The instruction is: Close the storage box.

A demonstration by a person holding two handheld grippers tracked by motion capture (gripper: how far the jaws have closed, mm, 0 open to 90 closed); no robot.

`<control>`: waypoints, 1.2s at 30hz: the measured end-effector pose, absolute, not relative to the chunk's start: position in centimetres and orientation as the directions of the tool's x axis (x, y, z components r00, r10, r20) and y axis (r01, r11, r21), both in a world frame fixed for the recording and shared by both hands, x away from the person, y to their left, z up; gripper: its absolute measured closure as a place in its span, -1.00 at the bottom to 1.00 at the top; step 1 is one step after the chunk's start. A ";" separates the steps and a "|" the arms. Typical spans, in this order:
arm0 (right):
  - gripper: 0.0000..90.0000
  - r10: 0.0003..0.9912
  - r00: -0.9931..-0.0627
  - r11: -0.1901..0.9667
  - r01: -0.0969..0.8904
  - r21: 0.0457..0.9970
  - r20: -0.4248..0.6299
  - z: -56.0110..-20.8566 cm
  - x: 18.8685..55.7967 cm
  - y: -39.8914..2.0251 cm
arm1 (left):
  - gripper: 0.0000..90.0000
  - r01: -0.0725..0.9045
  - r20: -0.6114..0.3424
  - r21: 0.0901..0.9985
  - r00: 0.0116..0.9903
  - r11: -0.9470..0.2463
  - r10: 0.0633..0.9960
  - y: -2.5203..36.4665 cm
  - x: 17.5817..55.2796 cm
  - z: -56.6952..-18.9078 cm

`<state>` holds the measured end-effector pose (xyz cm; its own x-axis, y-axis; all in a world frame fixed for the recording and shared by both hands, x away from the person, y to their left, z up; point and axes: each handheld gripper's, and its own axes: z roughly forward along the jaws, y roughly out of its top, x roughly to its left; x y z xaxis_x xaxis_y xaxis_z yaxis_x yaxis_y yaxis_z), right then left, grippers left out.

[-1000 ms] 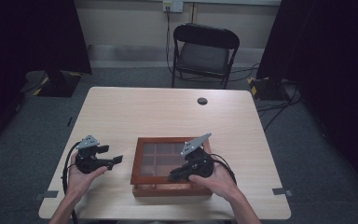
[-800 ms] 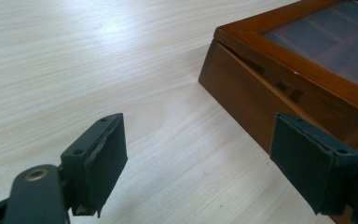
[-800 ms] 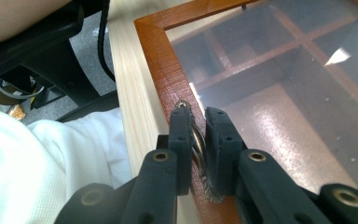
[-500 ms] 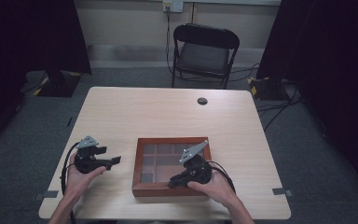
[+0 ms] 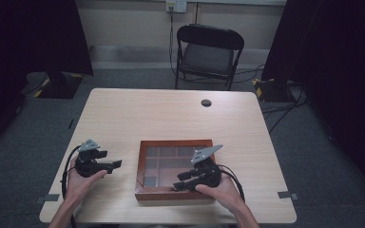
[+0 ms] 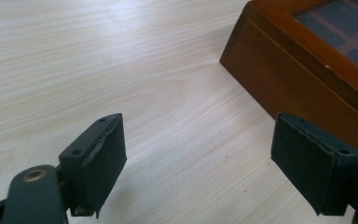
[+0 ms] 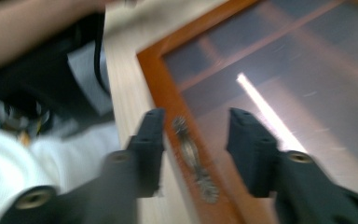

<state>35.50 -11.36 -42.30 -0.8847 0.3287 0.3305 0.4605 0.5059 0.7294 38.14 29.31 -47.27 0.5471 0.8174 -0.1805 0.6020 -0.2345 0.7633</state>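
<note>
A brown wooden box with a glass lid over several compartments lies at the table's near middle. My right gripper is at the box's near edge. In the right gripper view, which is blurred, it is open, with a small metal handle on the lid's front frame between its jaws. My left gripper is held just left of the box, pointing toward it. It is open over bare table, the box's corner a short way ahead on the right.
The light wooden table has a small black round cap near its far edge. A black folding chair stands behind the table. Cables lie on the floor at the right.
My right gripper has come back from over the lid to the box's near edge and dropped lower. The left gripper has barely moved.
</note>
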 end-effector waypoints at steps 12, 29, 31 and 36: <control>-0.47 0.722 -0.649 0.265 0.577 0.773 0.238 -42.1 36.3 -21.1 | -0.53 0.635 -0.133 0.722 0.519 -0.276 0.844 29.8 38.3 -48.0; -0.72 0.974 -0.228 0.175 0.735 0.656 -0.004 -49.0 36.6 -27.2 | -0.68 0.599 -0.003 0.721 0.505 -0.348 0.863 28.5 38.2 -49.9; -0.72 0.973 -0.231 0.180 0.706 0.684 -0.018 -49.4 36.5 -27.1 | -0.69 0.587 -0.005 0.731 0.513 -0.347 0.859 28.7 38.3 -50.1; -0.86 0.976 -0.217 0.156 0.670 0.725 -0.009 -50.1 36.3 -27.2 | -0.70 0.588 -0.004 0.740 0.487 -0.325 0.873 28.8 38.3 -50.2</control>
